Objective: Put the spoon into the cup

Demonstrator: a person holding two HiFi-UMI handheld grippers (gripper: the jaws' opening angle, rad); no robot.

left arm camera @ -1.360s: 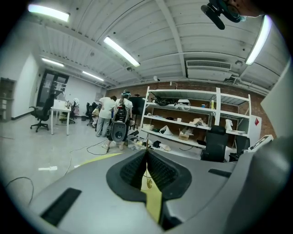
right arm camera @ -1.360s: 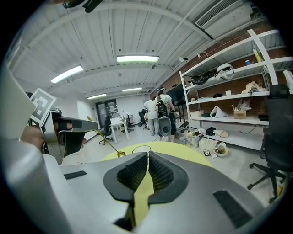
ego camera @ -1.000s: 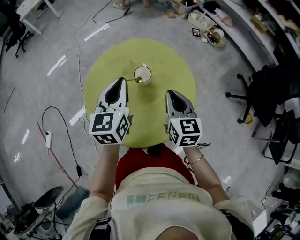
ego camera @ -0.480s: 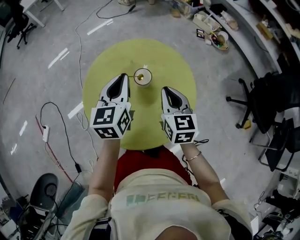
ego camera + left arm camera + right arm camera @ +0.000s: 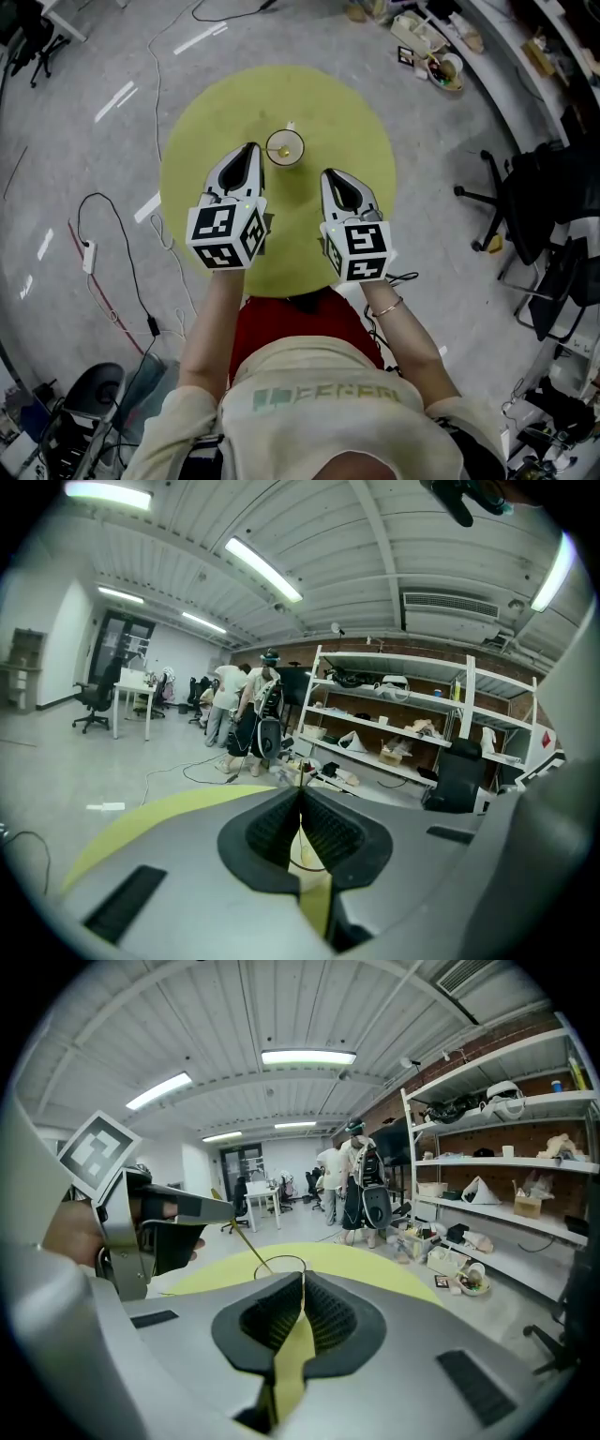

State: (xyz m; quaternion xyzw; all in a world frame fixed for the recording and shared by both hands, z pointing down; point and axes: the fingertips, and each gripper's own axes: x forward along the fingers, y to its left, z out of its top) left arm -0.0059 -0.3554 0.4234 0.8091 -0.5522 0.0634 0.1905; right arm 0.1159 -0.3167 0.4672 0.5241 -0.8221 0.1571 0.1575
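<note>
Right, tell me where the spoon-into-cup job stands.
Done: the left tongs are shut on the spoon, held at the cup on the round yellow table. In hand: the right gripper view shows the handle slanting down, its lower end apparently inside the rim. Left: open the tongs and let it drop in. The right tongs are shut on nothing.

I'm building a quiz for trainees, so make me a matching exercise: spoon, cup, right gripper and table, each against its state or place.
1 spoon
2 cup
3 right gripper
4 table

A round, yellow-green
B fingers together, nothing between
C stands on the table
D pinched by the left gripper, slanting down to the cup

Pairs: 1-D, 2-C, 3-B, 4-A
</note>
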